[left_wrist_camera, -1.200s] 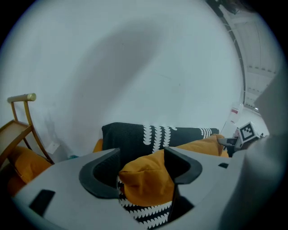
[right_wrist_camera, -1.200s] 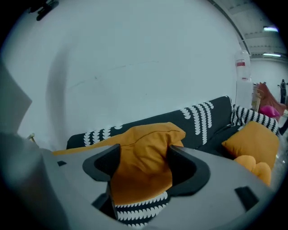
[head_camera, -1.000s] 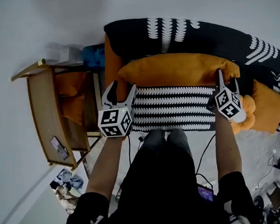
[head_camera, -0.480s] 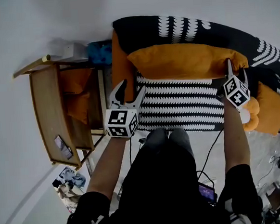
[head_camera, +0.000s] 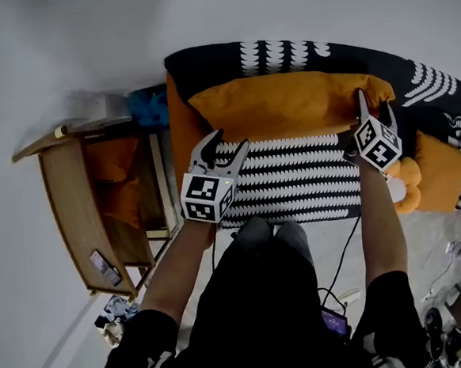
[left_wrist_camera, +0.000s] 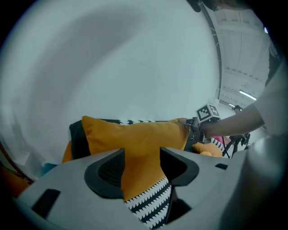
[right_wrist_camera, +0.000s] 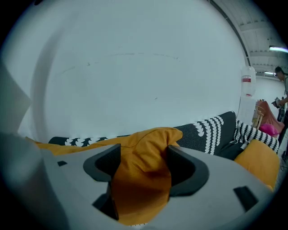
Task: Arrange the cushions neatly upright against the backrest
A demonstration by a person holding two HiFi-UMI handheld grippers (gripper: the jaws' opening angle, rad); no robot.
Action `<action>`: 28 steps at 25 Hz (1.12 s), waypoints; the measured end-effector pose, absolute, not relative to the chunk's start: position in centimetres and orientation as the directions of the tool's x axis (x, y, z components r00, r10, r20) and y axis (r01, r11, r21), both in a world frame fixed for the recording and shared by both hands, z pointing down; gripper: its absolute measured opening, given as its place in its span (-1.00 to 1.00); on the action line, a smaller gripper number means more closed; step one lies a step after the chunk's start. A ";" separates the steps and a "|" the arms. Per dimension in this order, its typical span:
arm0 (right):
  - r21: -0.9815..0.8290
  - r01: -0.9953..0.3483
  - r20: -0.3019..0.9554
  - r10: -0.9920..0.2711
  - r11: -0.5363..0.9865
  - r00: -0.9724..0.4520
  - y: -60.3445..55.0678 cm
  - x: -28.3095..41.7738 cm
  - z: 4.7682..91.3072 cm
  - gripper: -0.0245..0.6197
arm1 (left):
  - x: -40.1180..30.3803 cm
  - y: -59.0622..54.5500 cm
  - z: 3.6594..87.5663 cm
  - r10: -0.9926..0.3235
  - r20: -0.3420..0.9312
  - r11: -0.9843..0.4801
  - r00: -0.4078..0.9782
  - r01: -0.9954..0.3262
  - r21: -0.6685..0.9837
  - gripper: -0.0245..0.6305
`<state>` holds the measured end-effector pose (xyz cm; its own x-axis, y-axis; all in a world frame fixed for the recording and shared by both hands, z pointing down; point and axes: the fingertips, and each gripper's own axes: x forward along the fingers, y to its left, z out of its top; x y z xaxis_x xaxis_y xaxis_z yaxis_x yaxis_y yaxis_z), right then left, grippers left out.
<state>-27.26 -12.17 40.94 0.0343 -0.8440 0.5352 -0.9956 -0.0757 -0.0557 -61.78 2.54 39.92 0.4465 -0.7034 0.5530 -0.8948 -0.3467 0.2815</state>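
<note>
Left tongs (head_camera: 227, 140) nearer, narrowing around orange cushion (head_camera: 280, 104) corner, still spread; right tongs (head_camera: 372, 100) pinching opposite corner.

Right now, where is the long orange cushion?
In the head view the orange cushion leans against the sofa's black-and-white backrest, above the patterned seat; the right gripper pinches its right corner.
</note>
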 end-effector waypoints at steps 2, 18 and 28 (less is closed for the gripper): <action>-0.062 -0.995 0.535 -0.844 -0.074 0.030 -12.1 -27.2 40.9 0.13 | -60.1 1.7 40.5 -0.675 0.553 -0.388 0.489 -0.872 0.297 -0.16; -0.115 -0.993 0.540 -0.840 -0.004 -0.059 -2.8 -26.4 40.4 0.15 | -57.9 0.3 40.0 -0.710 0.543 -0.367 0.448 -0.894 0.258 -0.11; -0.150 -0.988 0.540 -0.833 0.046 -0.121 1.5 -19.7 41.3 0.15 | -48.1 5.0 38.4 -0.704 0.543 -0.412 0.458 -0.886 0.214 -0.12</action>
<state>-19.70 1.54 41.26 -0.1206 -0.8330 0.5399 -0.9876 0.0456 -0.1503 -48.14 5.02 38.36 0.4584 -0.7038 0.5427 -0.8857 -0.4121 0.2137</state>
